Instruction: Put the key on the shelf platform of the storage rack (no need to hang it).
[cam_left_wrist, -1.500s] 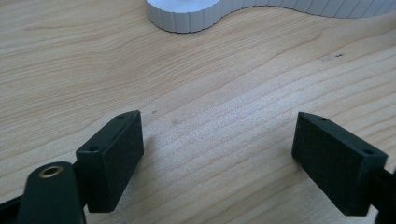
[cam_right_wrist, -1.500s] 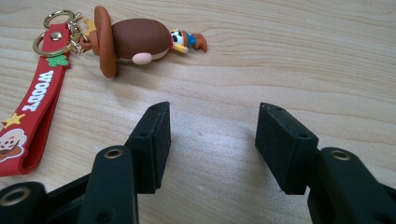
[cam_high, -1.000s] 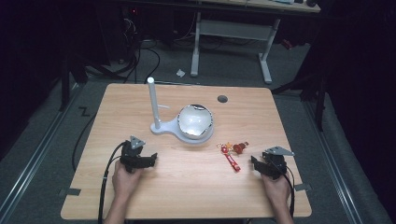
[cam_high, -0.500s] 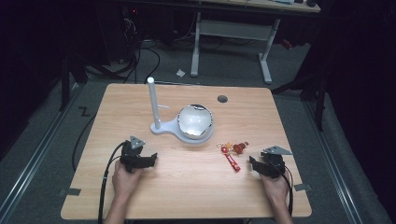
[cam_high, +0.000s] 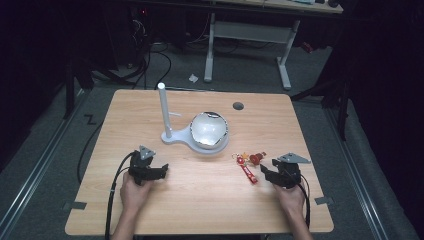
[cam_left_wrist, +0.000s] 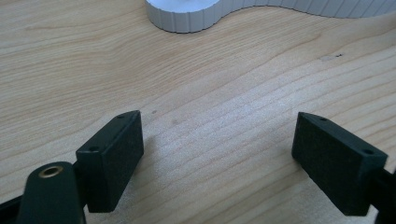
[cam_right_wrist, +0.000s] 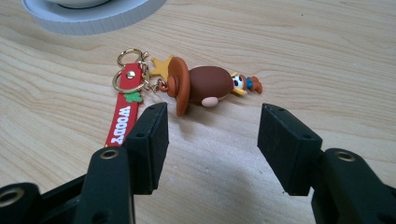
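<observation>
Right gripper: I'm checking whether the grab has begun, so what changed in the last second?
The right gripper has just been opening its jaws; nothing is between them, and the keychain lies just beyond, untouched. Both hands kept their places. The left gripper, open over bare table, and the white stand with its bowl are as before.

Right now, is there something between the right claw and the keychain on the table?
Nothing visible. The right claw, whose jaws have just been opening, faces the keychain with bare table between them. The white stand lies beyond the keychain, not in the path.
</observation>
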